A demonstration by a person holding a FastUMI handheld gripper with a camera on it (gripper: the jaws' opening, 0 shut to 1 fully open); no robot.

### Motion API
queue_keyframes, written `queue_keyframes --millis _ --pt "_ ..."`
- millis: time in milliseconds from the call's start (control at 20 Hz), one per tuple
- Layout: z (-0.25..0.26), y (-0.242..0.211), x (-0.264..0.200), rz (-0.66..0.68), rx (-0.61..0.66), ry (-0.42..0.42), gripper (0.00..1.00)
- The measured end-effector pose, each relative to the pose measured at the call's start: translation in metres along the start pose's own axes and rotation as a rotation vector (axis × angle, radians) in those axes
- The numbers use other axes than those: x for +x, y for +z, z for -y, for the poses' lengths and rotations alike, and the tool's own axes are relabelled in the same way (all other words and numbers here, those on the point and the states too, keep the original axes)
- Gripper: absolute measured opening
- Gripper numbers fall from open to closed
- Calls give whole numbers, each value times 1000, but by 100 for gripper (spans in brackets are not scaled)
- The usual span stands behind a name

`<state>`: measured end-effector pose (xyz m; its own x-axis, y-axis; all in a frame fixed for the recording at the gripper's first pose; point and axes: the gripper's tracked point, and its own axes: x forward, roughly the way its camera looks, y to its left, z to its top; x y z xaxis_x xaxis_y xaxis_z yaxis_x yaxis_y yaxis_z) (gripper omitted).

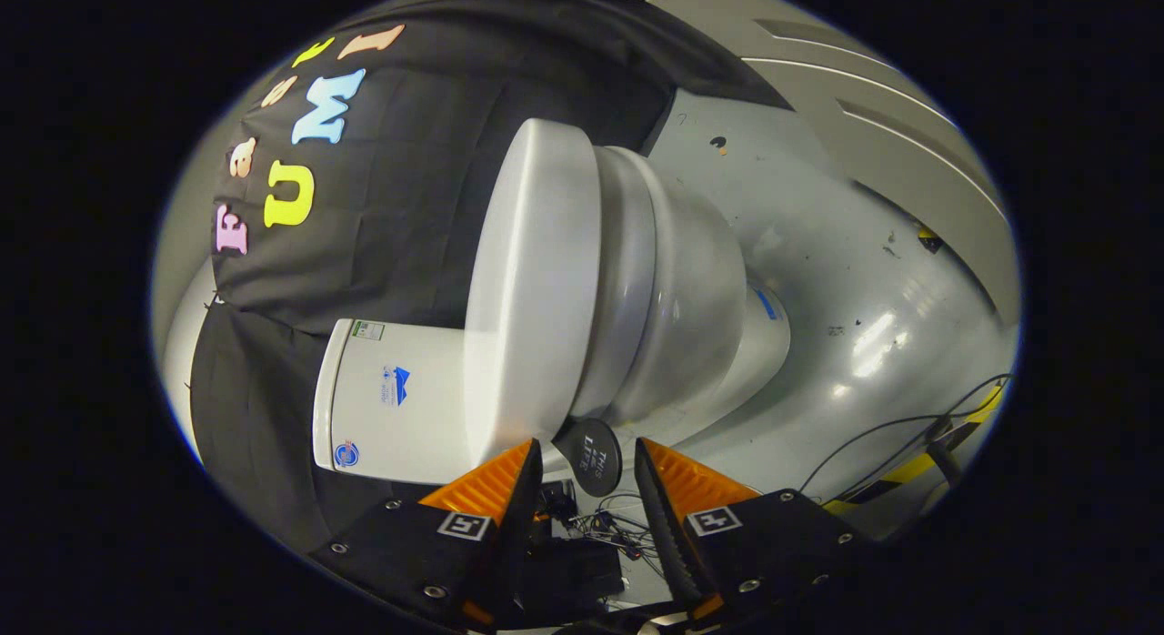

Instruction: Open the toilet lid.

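I am looking along the gripper (587, 453) with the camera rolled on its side, so the toilet appears tipped over, and I am working across from the 9 o'clock side. Out at 9 o'clock the black cloth wall (400, 207) is hanging behind everything, and the tank (391, 398) is sitting against it at about 8 o'clock, which is where a tank belongs, backed up to the wall. Moving toward the middle, the lid (532, 289) is lying down flat on the seat, still closed, its broad white face turned toward 9 o'clock and its rim running from 12 o'clock down to the finger at 7 o'clock (505, 480). I am keeping the fingers spread apart with nothing between them, because I judge the lid's edge needs to slip into that gap before I can lift it. The 7 o'clock finger is sitting right at the lid's near rim; whether it is touching I cannot tell. Just ahead of the gap, a small dark round tag (589, 455) is sticking out from under the lid's edge. Beyond it toward 3 o'clock the bowl (691, 298) is bulging out and narrowing to its base on the grey floor (864, 280). At 4 o'clock some cables (909, 426) are trailing across the floor.
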<state>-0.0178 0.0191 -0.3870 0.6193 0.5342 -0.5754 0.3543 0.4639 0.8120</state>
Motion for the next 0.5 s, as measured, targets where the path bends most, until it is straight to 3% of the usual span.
queue_keyframes --millis 350,500 --pt "9 9 -1 47 109 -9 21" --pt "2 11 -2 77 148 7 12"
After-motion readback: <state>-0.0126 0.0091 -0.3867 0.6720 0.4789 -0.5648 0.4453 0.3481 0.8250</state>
